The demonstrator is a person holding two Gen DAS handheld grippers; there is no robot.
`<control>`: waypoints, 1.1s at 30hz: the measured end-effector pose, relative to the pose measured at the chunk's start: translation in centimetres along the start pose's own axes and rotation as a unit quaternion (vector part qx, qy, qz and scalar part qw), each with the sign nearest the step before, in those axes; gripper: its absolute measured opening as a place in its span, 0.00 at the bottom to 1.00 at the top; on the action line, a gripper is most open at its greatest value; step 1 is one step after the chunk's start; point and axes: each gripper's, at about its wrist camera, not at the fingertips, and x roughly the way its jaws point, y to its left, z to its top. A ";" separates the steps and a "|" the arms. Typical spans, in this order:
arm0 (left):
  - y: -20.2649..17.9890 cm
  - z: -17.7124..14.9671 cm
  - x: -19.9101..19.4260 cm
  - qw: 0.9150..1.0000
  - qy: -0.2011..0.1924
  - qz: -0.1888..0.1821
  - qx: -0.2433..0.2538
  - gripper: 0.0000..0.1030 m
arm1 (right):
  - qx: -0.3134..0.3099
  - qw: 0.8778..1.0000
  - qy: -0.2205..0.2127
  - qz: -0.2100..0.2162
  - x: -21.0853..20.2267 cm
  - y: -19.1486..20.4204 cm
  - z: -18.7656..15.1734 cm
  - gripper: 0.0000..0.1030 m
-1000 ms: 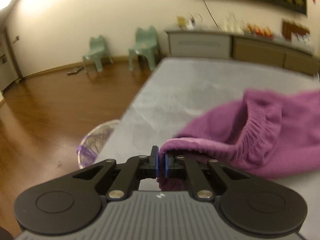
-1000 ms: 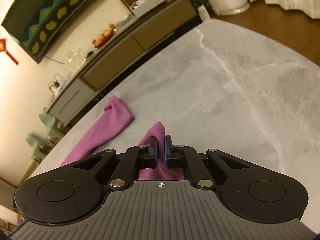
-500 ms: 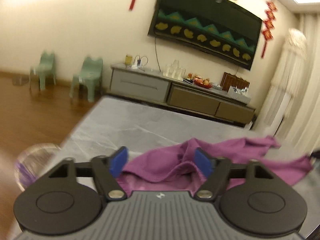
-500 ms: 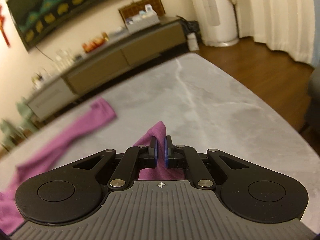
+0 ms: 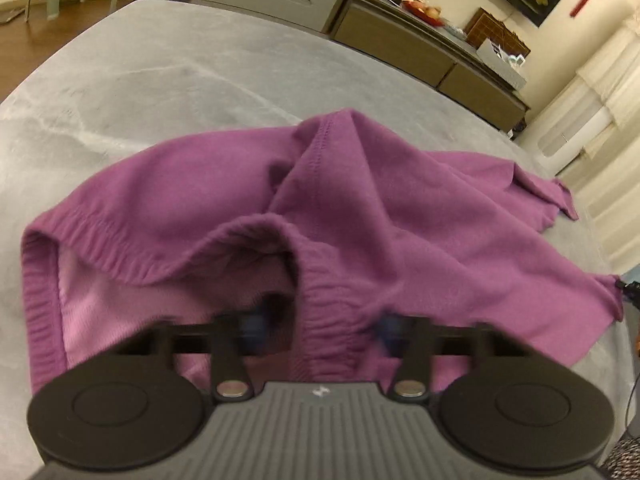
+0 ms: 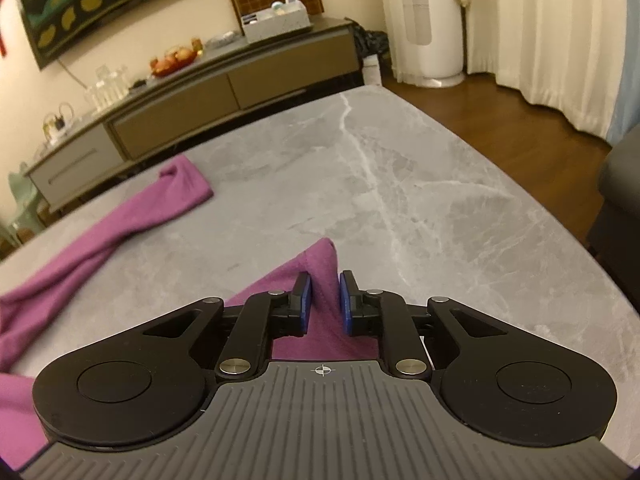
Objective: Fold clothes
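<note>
Fingers of the left gripper (image 5: 320,322) stand spread wide, released, straddling the gathered elastic waistband of the purple fleece trousers (image 5: 360,208), which lie rumpled and unfolded on the grey marble surface (image 6: 420,184). On the right gripper (image 6: 323,304) the fingers stand slightly parted around a raised leg hem, apparently letting go or about to clamp.
</note>
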 end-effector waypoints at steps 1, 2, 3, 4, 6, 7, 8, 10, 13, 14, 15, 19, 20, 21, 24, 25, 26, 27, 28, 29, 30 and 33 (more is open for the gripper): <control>-0.3 0.1 -0.3 1.000 -0.011 0.002 0.014 0.11 | -0.004 1.000 0.002 -0.002 0.1 -0.2 0.0 0.17; -0.5 0.4 -1.3 0.999 -0.033 -0.005 0.030 0.11 | -0.007 1.000 0.004 -0.003 0.2 -0.4 0.0 0.16; 0.5 1.0 -2.7 0.998 -0.066 -0.008 0.016 0.11 | -0.012 1.000 0.006 -0.007 0.3 -0.7 0.0 0.16; 2.3 1.8 -4.1 0.994 -0.103 -0.002 -0.021 0.10 | -0.020 1.000 0.010 -0.012 0.4 -0.9 -0.1 0.14; 5.9 3.3 -6.8 0.980 -0.177 0.010 -0.095 0.09 | -0.041 0.999 0.016 -0.028 1.0 -1.2 -0.2 0.11; 7.7 4.1 -8.1 0.968 -0.213 0.016 -0.131 0.09 | -0.053 0.998 0.020 -0.037 1.2 -1.3 -0.3 0.11; 9.5 4.9 -9.5 0.954 -0.249 0.022 -0.168 0.09 | -0.059 0.997 0.023 -0.042 1.6 -1.5 -0.3 0.11; 12.0 6.0 -10.6 0.933 -0.283 0.034 -0.217 0.15 | -0.055 0.997 0.028 -0.041 2.1 -2.1 -0.3 0.12; 11.8 6.0 -6.6 0.956 -0.201 0.055 -0.208 0.28 | -0.036 0.999 0.018 -0.025 1.0 -2.3 -0.2 0.22; 11.2 5.9 -5.9 0.962 -0.184 0.063 -0.191 0.28 | -0.039 0.999 0.011 -0.015 0.2 -2.1 -0.2 0.25; 10.2 5.7 -5.9 0.968 -0.175 0.072 -0.165 0.28 | -0.046 0.999 0.005 -0.002 -0.7 -1.8 -0.3 0.30; 7.4 4.2 -6.0 0.981 -0.147 0.099 -0.082 0.30 | -0.146 0.986 0.004 0.080 -2.8 2.3 -3.0 0.43; 7.3 3.8 -6.1 0.981 -0.145 0.104 -0.076 0.30 | -0.172 0.980 0.004 0.101 -3.2 3.5 -3.8 0.44; 7.1 3.5 -6.3 0.981 -0.145 0.109 -0.075 0.29 | -0.198 0.973 0.005 0.121 -3.7 4.6 -4.6 0.44; 7.2 2.8 -7.7 0.978 -0.157 0.107 -0.083 0.22 | -0.275 0.944 0.006 0.183 -5.1 8.0 -6.9 0.53; 7.4 2.6 -8.3 0.977 -0.163 0.102 -0.086 0.20 | -0.299 0.932 0.006 0.203 -5.6 9.1 -7.6 0.56; 7.6 2.4 -8.8 0.977 -0.169 0.097 -0.089 0.19 | -0.335 0.917 0.004 0.218 -5.9 10.7 -8.7 0.57; 7.5 2.2 -9.3 0.976 -0.175 0.091 -0.091 0.16 | -0.364 0.904 0.005 0.222 -5.7 12.1 -9.5 0.57; 7.3 2.2 -9.6 0.976 -0.178 0.085 -0.091 0.15 | -0.374 0.901 0.010 0.220 -5.2 12.9 -9.7 0.57; 7.1 2.3 -9.7 0.977 -0.178 0.078 -0.089 0.15 | -0.384 0.897 0.015 0.218 -4.8 13.7 -9.9 0.52; 6.8 2.3 -9.6 0.978 -0.177 0.074 -0.085 0.15 | -0.394 0.893 0.020 0.215 -4.3 14.4 -10.1 0.47; 6.1 2.5 -9.0 0.980 -0.172 0.065 -0.070 0.13 | -0.419 0.883 0.033 0.208 -3.2 16.5 -10.5 0.02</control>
